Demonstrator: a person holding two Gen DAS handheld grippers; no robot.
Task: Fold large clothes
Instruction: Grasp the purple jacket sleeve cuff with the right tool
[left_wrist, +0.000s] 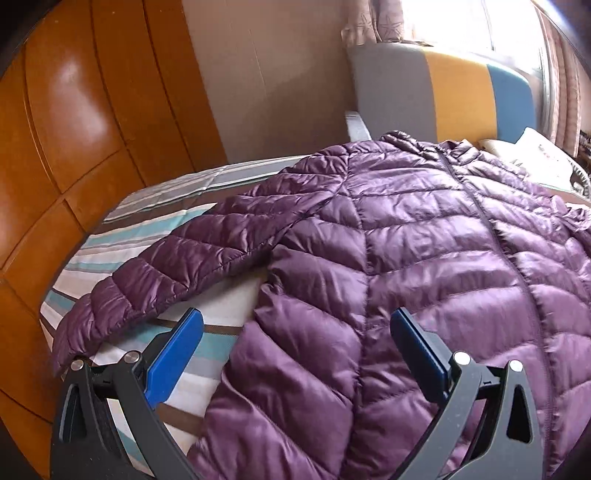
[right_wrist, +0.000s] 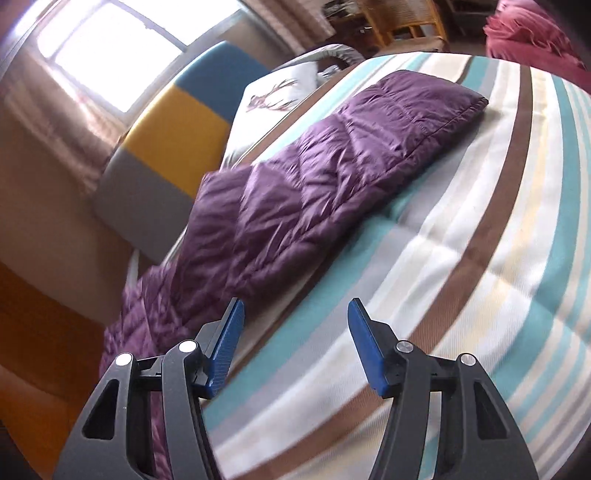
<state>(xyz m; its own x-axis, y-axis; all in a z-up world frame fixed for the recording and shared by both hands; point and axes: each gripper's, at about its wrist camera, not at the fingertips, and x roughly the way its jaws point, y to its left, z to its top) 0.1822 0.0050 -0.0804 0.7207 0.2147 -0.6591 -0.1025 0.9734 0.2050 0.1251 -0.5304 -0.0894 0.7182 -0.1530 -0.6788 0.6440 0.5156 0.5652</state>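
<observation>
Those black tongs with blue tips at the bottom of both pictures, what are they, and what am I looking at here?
They are hand-held grippers: a person holds one in each hand, and a small wide-angle camera on each looks forward along its two fingers. One picture comes from the left gripper, the other from the right gripper.

Both look down at a bed with a striped sheet. A purple quilted puffer jacket lies spread on it, one sleeve stretched out to the side. Behind stands a grey, yellow and blue headboard.

Nothing is held. Both grippers have their jaws apart; the left one hovers over the jacket's side edge, the right over bare sheet beside the sleeve.
</observation>
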